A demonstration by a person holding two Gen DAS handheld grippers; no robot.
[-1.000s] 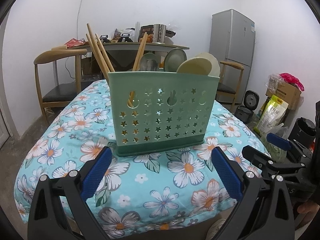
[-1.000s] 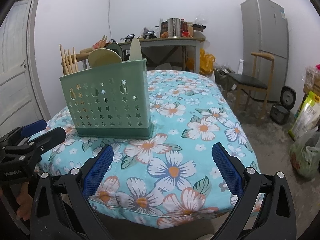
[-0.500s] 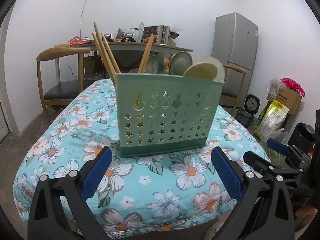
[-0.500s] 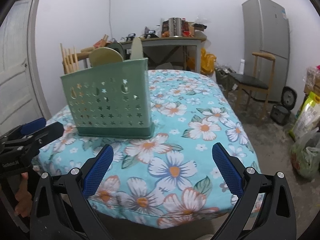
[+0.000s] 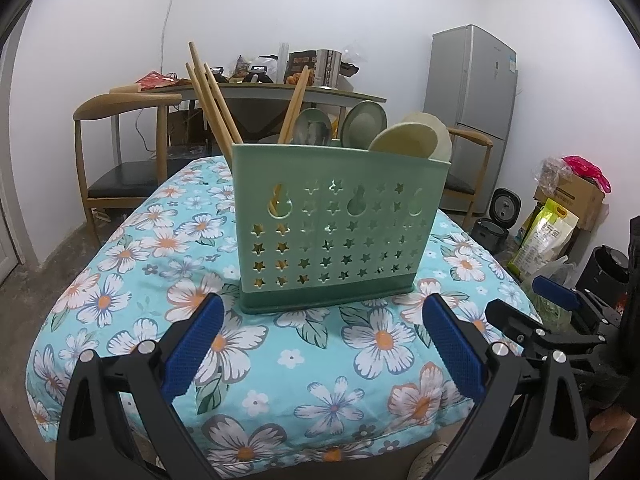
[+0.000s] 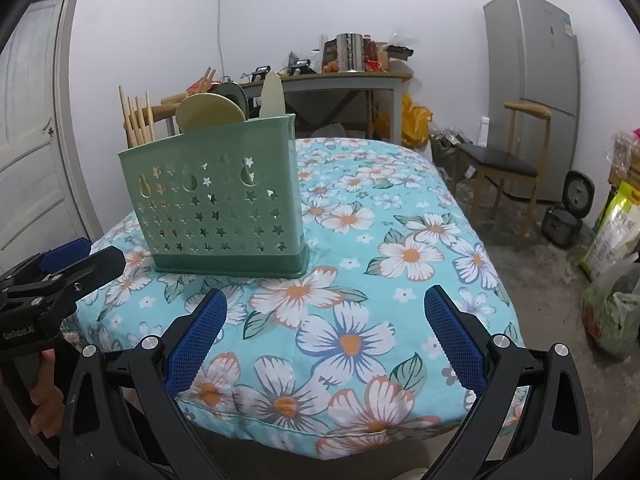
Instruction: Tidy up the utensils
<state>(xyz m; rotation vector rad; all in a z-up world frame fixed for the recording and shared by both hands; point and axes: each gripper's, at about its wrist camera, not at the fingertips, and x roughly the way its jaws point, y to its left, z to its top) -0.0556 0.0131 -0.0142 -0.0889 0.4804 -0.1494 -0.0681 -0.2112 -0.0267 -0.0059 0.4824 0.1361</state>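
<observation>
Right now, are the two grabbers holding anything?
Left gripper: open, holding nothing.
Right gripper: open, holding nothing.

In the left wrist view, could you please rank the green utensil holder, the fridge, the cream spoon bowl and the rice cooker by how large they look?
1. green utensil holder, though it is nearest the camera
2. fridge
3. cream spoon bowl
4. rice cooker
</observation>
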